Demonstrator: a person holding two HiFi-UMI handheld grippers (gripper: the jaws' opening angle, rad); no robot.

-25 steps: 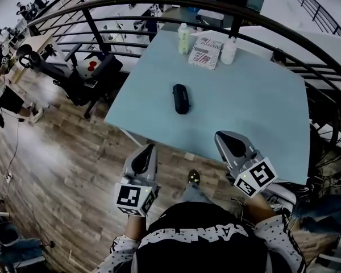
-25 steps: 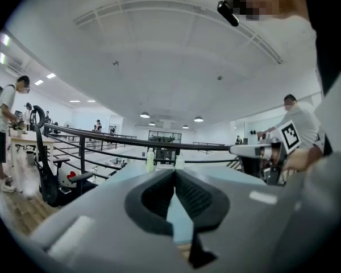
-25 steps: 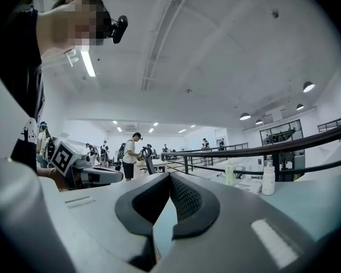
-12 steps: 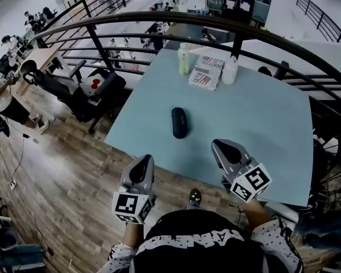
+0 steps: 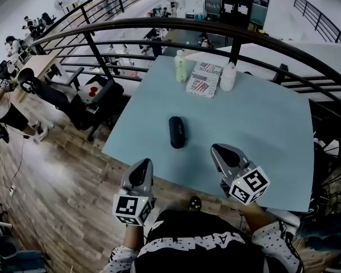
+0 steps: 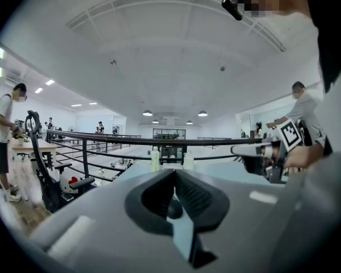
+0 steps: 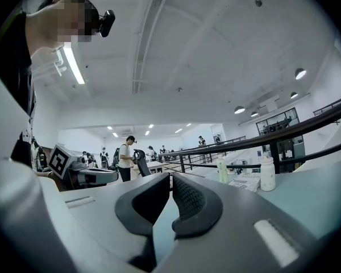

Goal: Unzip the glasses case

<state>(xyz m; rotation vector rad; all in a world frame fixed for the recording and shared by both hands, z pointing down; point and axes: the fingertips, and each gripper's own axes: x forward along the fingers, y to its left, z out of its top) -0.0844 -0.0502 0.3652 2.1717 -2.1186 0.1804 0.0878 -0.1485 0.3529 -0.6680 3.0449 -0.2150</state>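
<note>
nearest, at the bottom of the head view: a dark top with white lettering, a patterned sleeve on each side. just ahead, left gripper (image 5: pixel 140 171), jaws pressed together on nothing, tip over the wood floor (image 5: pixel 62 175) just short of the table's near edge. beside it, right gripper (image 5: pixel 225 154), jaws likewise closed and empty, tip over the near edge of the pale blue table (image 5: pixel 261 129). further in, apart from both grippers, black glasses case (image 5: pixel 177 131), flat on the tabletop, long axis pointing away, roughly between the two grippers' lines. at the far edge, green bottle (image 5: pixel 181 67), printed booklet (image 5: pixel 204 78) and white bottle (image 5: pixel 228 77) in a row. beyond that, curved black railing (image 5: pixel 159 24). to the left, black office chair (image 5: pixel 96 95). farthest, desks with people (image 5: pixel 11 44) and an open white hall.
</note>
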